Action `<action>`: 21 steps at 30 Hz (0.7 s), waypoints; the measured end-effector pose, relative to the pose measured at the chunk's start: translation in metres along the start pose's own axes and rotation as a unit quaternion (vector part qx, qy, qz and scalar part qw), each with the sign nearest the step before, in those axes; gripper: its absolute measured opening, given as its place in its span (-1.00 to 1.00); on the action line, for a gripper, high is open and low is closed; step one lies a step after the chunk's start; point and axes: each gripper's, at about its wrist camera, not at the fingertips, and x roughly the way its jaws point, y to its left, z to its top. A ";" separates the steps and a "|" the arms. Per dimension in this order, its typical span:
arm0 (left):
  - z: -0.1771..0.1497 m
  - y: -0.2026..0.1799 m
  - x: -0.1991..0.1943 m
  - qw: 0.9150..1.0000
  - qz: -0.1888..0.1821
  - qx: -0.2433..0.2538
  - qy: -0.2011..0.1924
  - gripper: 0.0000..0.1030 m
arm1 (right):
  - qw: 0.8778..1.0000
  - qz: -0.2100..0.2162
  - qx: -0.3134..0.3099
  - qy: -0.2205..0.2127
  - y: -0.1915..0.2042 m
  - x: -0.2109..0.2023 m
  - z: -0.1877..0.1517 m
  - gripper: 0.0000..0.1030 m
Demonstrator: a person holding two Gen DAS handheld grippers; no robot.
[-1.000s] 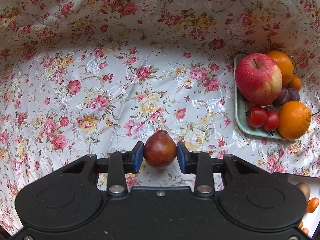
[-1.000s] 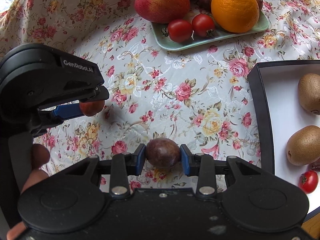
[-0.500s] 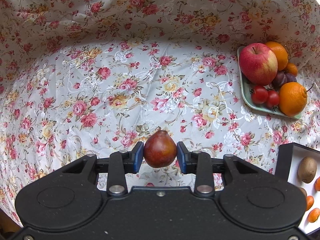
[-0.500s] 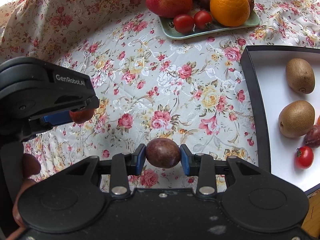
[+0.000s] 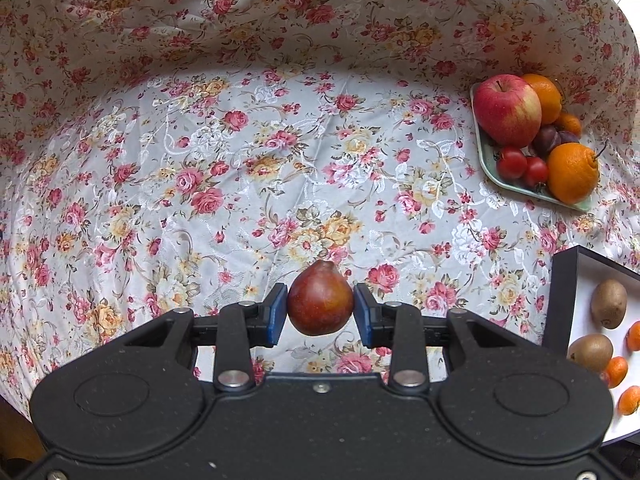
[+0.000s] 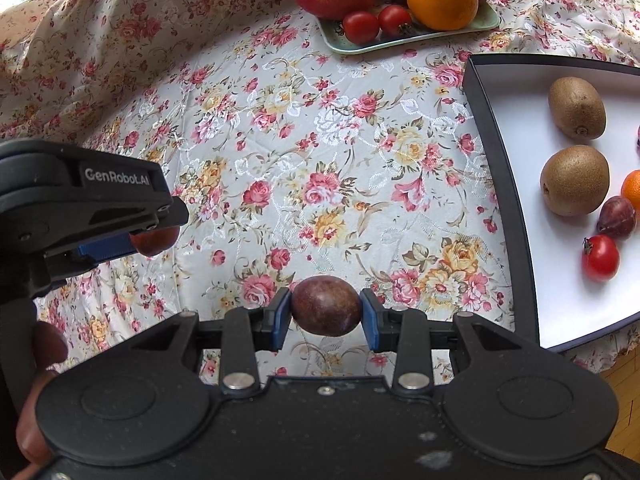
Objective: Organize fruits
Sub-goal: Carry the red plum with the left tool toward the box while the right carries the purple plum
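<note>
My left gripper (image 5: 320,310) is shut on a small red-brown pear (image 5: 320,299), held above the floral tablecloth. My right gripper (image 6: 325,314) is shut on a dark purple passion fruit (image 6: 325,306). In the right wrist view the left gripper (image 6: 154,238) hangs at the left edge with its pear (image 6: 158,239) showing. A black-rimmed white tray (image 6: 490,152) at the right holds two kiwis (image 6: 576,107), a plum, a tomato (image 6: 600,258) and small oranges. That tray (image 5: 560,292) sits at the lower right in the left wrist view.
A green plate (image 5: 486,160) at the far right carries an apple (image 5: 507,109), oranges, plums and two tomatoes; the same plate (image 6: 340,44) lies top centre in the right wrist view. The cloth rises in folds behind. A hand (image 6: 44,344) grips the left tool.
Both grippers have risen and drawn back from the plate with their fruits still held. The plate looks smaller and the white tray has come further into both views.
</note>
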 end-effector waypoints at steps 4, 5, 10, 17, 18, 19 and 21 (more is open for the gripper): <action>-0.005 0.001 -0.005 1.000 -0.004 -0.004 -0.002 -0.14 | 1.000 0.003 0.005 -0.001 -0.003 -0.004 -0.006 -0.27; -0.006 0.000 -0.006 1.000 -0.006 -0.004 -0.003 -0.14 | 1.000 0.004 0.007 -0.002 -0.004 -0.005 -0.006 -0.27; -0.012 -0.007 -0.012 1.000 -0.014 0.002 -0.007 -0.14 | 0.999 0.004 0.031 -0.014 -0.021 -0.015 -0.005 -0.27; -0.025 -0.031 -0.017 0.999 -0.021 0.029 -0.010 -0.14 | 0.996 -0.001 0.082 -0.039 -0.058 -0.031 0.005 -0.27; -0.027 -0.036 -0.017 0.999 -0.023 0.035 -0.010 -0.14 | 0.995 -0.002 0.093 -0.044 -0.065 -0.035 0.008 -0.27; -0.028 -0.041 -0.018 0.999 -0.026 0.040 -0.010 -0.14 | 0.994 -0.004 0.100 -0.047 -0.070 -0.036 0.009 -0.27; -0.031 -0.051 -0.020 0.998 -0.031 0.050 -0.011 -0.14 | 0.991 -0.009 0.117 -0.058 -0.085 -0.042 0.013 -0.27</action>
